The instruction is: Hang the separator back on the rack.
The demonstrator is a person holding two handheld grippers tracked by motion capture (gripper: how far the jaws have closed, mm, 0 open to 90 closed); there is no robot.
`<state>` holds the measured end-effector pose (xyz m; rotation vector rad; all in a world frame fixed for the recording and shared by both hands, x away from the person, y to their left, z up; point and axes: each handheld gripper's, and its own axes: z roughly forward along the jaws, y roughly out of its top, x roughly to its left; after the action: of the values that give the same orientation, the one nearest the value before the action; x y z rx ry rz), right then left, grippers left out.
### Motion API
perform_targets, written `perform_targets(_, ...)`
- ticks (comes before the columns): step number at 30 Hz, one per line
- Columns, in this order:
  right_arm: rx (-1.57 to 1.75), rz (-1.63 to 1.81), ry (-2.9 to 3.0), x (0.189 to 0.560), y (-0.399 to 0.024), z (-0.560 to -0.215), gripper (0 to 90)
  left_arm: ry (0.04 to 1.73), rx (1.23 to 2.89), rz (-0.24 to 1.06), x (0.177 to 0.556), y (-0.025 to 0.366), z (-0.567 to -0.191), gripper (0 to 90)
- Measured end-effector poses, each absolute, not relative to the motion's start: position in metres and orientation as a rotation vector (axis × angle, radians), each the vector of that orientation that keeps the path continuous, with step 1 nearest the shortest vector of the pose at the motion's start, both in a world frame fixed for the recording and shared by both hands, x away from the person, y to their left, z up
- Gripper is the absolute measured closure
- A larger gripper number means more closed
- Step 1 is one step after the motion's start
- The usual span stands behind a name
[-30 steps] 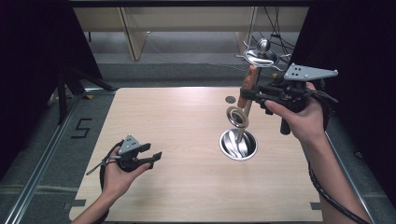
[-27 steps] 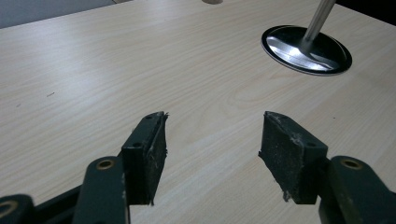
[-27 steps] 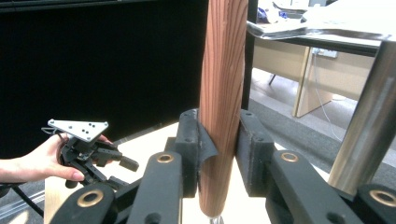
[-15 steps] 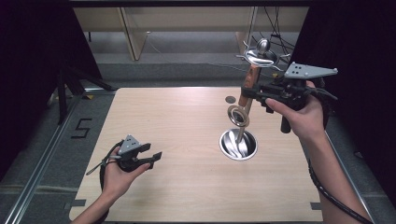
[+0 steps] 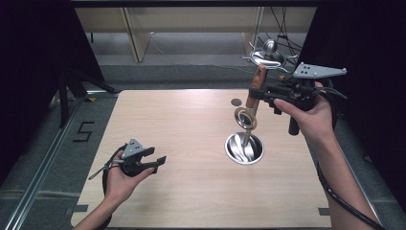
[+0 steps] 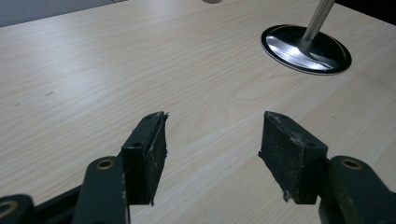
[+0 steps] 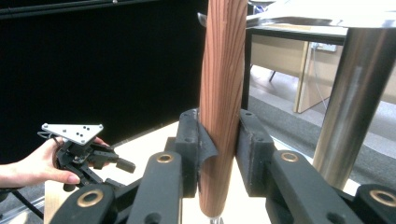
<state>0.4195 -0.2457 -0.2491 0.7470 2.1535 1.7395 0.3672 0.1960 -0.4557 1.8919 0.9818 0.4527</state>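
Beside the steel stand [image 5: 245, 146], wooden-handled utensil [image 5: 258, 81]: stiff, light, metal end probably slick, best gripped mid-handle, where right gripper [image 5: 258, 93] clamps it; left gripper [image 5: 155, 162] idle, jaws apart.

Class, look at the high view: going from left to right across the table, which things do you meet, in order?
Left gripper, jaws apart → round metal base of the stand → wooden handle, clamped upright → right gripper → right hand.
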Motion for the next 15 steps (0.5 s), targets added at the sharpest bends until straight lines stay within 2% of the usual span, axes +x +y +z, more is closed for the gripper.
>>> perform_targets(15,0.778,1.761,2.125,0.4226,-0.2522,-0.2529,71.9,0.978,1.9,0.457,0.3674,0.1958,-0.4559,39.9)
